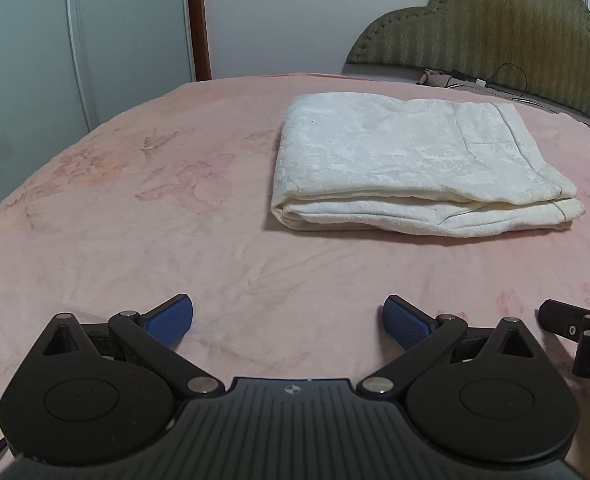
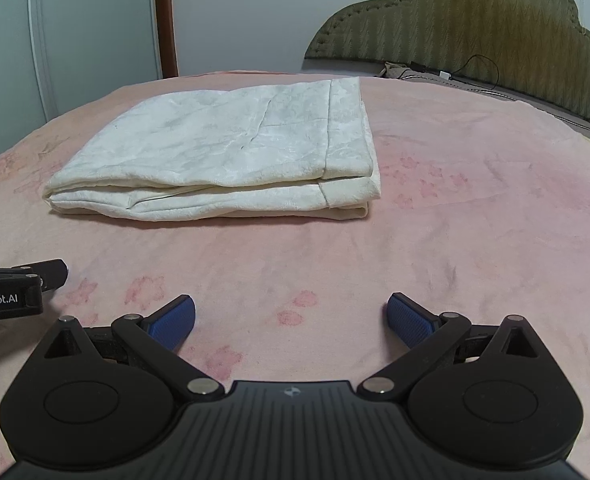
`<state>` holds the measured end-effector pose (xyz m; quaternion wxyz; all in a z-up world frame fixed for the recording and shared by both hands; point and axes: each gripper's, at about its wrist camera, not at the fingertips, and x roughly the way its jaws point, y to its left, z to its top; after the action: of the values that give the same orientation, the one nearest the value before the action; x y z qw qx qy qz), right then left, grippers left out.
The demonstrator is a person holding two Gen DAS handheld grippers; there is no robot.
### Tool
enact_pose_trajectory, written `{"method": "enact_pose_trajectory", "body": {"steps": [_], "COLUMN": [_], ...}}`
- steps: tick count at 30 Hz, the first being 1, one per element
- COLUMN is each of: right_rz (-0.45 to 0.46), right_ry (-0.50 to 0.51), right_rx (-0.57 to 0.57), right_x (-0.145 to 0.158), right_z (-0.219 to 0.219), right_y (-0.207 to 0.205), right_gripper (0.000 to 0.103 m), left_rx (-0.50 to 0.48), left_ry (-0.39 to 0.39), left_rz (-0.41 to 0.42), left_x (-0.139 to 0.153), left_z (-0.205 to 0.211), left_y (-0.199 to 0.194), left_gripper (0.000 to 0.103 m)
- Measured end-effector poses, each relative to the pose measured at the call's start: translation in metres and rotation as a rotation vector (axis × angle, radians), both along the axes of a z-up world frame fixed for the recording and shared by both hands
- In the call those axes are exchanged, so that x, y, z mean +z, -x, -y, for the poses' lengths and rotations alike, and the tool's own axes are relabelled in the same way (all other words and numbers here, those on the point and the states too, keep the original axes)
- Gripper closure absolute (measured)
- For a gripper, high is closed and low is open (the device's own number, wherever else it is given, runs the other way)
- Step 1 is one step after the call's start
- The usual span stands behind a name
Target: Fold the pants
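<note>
Cream white pants [image 1: 415,164] lie folded into a flat stack of layers on the pink bed cover [image 1: 135,240]. In the right wrist view the same folded pants [image 2: 223,160] sit ahead and to the left. My left gripper [image 1: 288,322] is open, low over the cover, well short of the pants, with nothing between its blue pads. My right gripper [image 2: 291,320] is also open and empty, equally short of the stack. Each gripper shows at the edge of the other's view: the right one as black parts [image 1: 575,332], the left one as a black body [image 2: 11,288].
A padded olive headboard [image 2: 475,28] rises at the back right, with a black cable [image 2: 471,72] and small items along its foot. A pale wardrobe [image 1: 27,80] and a brown door frame [image 1: 199,20] stand beyond the bed's far left edge. Bare pink cover surrounds the pants.
</note>
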<state>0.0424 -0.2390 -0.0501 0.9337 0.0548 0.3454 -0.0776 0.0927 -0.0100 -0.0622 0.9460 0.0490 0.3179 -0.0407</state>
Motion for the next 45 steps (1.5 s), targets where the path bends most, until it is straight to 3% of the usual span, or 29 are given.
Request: {"method": "enact_pose_trajectory", "body": {"steps": [45], "right_rz": [-0.002], "right_ry": [0.005], "right_rx": [-0.042], "right_x": [-0.0001], "right_z": [0.0079], "right_y": [0.0028], "right_gripper": [0.000], "left_rx": [-0.014], "left_ry": [0.019], "left_rz": [-0.010], "left_x": [0.0006], "left_z": [-0.0030], "left_y": [-0.0007], "left_gripper": [0.000]}}
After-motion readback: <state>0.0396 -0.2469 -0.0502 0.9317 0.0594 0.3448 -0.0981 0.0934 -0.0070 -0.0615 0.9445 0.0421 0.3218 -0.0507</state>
